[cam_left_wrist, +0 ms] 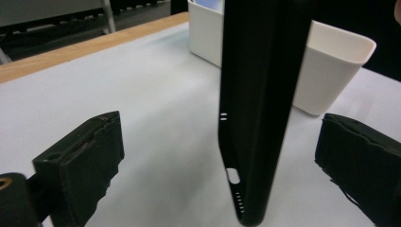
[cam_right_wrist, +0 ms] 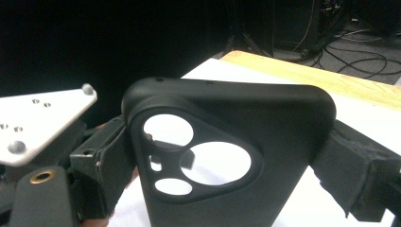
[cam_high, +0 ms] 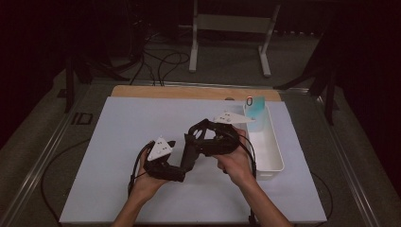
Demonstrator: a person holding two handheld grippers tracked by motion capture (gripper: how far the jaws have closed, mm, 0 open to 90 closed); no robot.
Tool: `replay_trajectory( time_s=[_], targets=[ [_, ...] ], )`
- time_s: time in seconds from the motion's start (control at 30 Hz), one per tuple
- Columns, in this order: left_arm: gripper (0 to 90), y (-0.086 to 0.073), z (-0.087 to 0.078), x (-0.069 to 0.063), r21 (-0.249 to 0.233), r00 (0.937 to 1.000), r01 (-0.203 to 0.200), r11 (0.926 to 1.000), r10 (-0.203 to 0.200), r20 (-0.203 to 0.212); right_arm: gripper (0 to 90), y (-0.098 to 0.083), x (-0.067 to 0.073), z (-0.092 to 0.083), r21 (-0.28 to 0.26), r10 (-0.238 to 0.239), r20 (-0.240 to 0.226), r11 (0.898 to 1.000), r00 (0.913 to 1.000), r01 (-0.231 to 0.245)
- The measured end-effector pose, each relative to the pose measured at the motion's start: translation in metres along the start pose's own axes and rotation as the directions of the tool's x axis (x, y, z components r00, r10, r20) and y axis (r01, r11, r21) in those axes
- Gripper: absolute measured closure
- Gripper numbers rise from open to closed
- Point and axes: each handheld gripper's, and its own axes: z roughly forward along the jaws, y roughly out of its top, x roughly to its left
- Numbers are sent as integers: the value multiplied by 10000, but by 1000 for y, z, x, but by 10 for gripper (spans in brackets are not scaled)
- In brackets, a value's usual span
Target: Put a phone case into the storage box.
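A black phone case (cam_right_wrist: 231, 142) with a triangular camera cut-out stands upright between the pads of my right gripper (cam_right_wrist: 227, 170), which is shut on its two long sides. In the high view the case (cam_high: 188, 153) hangs over the middle of the white mat, held by the right gripper (cam_high: 198, 139) from the right. My left gripper (cam_high: 182, 165) comes in from the lower left. In the left gripper view the case (cam_left_wrist: 255, 118) is edge-on between the left gripper's (cam_left_wrist: 227, 165) jaws; both pads stand well clear of it, so this gripper is open.
A long white bin (cam_high: 272, 146) lies on the right side of the white mat (cam_high: 118, 142), with a teal object (cam_high: 256, 108) at its far end. The table's wooden edge (cam_high: 189, 91) runs along the back. Cables and a stand are on the floor beyond.
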Motion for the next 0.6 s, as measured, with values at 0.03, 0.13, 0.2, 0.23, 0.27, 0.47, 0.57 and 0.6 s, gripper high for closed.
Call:
replay_trajectory(
  time_s=[0.03,0.13,0.2,0.23,0.27,0.47,0.57,0.6],
  targets=[
    [13,0,-1,1,-75,9999,26,10000,-27,-102,133,0,0,-1,19,-32,11,10000,10000,32],
    [8,-2,-8,9,-212,9996,52,9998,-57,-270,133,0,0,-2,-44,-233,16,9997,9997,233],
    [8,-2,-12,12,-332,9989,62,9994,-77,-456,133,1,-1,-3,-45,-150,83,9999,9999,150],
    [7,-2,-12,12,-332,9989,62,9994,-77,-456,133,1,-1,-3,-45,-150,83,9999,9999,150],
    [6,-4,-17,14,-512,9978,5,9987,-39,-658,133,1,-2,-4,-61,-162,115,9998,9998,163],
    [6,-12,-29,23,-768,9932,23,9970,-112,-1162,132,1,-4,-4,-36,-223,146,9997,9996,224],
    [7,-16,-33,27,-818,9919,10,9966,-113,-1266,132,0,-5,-5,-8,-241,174,9997,9996,242],
    [7,-18,-35,28,-907,9909,7,9959,-129,-1337,132,0,-5,-5,-8,-241,174,9997,9996,242]
  ],
)
